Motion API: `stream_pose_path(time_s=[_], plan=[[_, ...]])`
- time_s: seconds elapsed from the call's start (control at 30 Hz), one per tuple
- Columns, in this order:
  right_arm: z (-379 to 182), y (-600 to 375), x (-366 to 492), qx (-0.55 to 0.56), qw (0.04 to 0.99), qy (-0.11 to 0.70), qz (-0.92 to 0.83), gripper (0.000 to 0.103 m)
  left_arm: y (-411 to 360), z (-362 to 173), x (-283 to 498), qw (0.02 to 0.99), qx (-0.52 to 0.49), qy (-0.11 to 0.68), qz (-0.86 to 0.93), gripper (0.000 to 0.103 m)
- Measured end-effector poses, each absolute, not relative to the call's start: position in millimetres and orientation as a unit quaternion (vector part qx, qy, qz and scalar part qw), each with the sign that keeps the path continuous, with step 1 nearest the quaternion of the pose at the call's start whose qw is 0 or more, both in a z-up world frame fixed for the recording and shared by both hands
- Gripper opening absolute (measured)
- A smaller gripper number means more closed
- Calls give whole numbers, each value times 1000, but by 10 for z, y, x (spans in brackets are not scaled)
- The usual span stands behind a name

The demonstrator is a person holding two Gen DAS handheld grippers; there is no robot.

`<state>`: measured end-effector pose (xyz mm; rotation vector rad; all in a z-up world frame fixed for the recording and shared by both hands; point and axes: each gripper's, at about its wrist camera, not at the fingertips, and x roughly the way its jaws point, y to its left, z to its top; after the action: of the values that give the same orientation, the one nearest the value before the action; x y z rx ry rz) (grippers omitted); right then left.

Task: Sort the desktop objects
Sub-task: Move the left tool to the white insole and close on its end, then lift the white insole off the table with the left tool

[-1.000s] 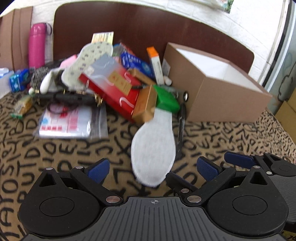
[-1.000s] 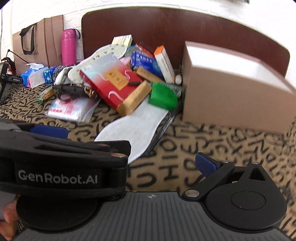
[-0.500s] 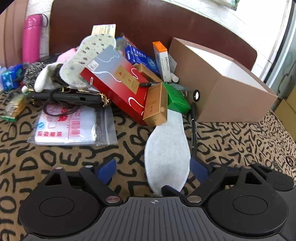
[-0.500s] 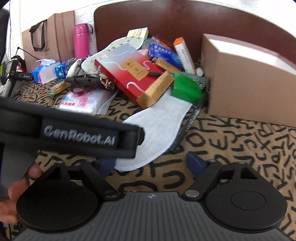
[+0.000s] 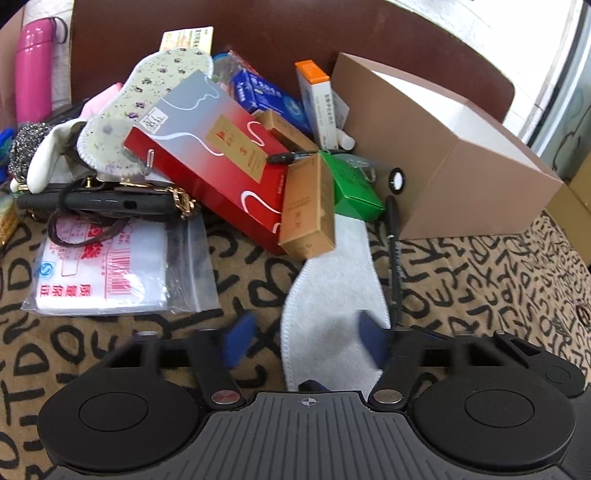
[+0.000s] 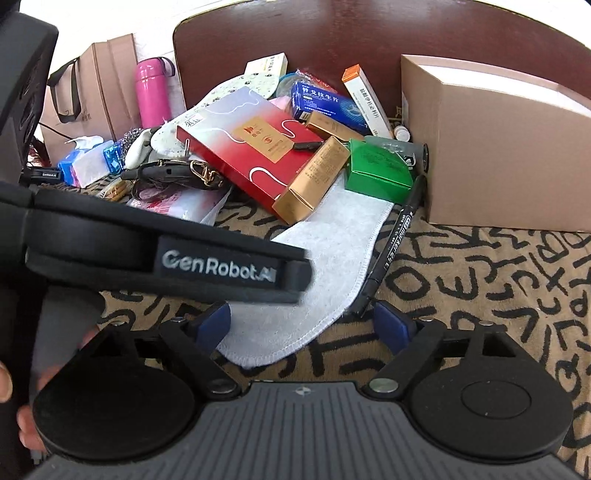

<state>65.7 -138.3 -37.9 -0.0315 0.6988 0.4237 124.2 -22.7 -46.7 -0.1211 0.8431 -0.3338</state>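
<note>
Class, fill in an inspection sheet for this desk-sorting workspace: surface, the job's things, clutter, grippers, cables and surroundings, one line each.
Surface: patterned cloth with black letter-like marks, mostly bare in front.
Job's things: white insole flat on the cloth, its far end under the gold box and green box; black marker beside it.
Clutter: red box, floral insole, blue box, plastic bag piled together; open cardboard box at right.
Grippers: left gripper closing around the white insole's near end, pads not yet pressing; right gripper opening, holding nothing.
Cables: nothing seen.
Surroundings: pink bottle, paper bag, brown backboard.
</note>
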Motion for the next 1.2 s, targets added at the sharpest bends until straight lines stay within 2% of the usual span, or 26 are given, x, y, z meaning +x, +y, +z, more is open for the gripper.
stream_pose_path(time_s=[0.03, 0.07, 0.13, 0.2, 0.23, 0.37, 0.7, 0.77, 0.8, 0.87, 0.93, 1.0, 1.2], plan=[[-375, -1376, 639, -21, 919, 335, 208, 79, -217, -467, 1253, 895, -62, 411, -163, 44], [-370, -1374, 622, -25, 919, 334, 209, 73, -207, -467, 1248, 892, -67, 414, -167, 46], [-356, -1403, 598, -22, 918, 332, 215, 61, -200, -470, 1226, 893, -66, 415, -162, 32], [-347, -1442, 592, -12, 915, 338, 221, 50, -187, -472, 1184, 893, -69, 415, -157, 24], [-341, -1452, 582, -13, 914, 339, 224, 49, -179, -472, 1161, 893, -71, 416, -155, 19], [-318, -1480, 470, -21, 911, 342, 231, 46, -162, -455, 1017, 891, -77, 421, -155, 12], [-271, -1618, 35, -24, 899, 359, 250, 48, -133, -444, 410, 880, -67, 435, -178, 10], [-265, -1646, -29, -19, 896, 363, 255, 52, -112, -445, 351, 877, -68, 439, -183, 13], [-259, -1653, -43, -16, 895, 364, 257, 56, -103, -433, 351, 876, -69, 439, -187, 35], [-246, -1659, -37, -7, 895, 364, 257, 65, -110, -413, 386, 877, -72, 435, -189, 45], [-247, -1642, 0, -6, 900, 360, 247, 72, -133, -390, 444, 882, -67, 427, -186, 65], [-264, -1628, 56, -8, 901, 360, 239, 75, -166, -402, 527, 883, -60, 425, -189, 69], [-318, -1578, 226, -10, 904, 359, 232, 79, -209, -446, 758, 877, -65, 432, -203, 74]])
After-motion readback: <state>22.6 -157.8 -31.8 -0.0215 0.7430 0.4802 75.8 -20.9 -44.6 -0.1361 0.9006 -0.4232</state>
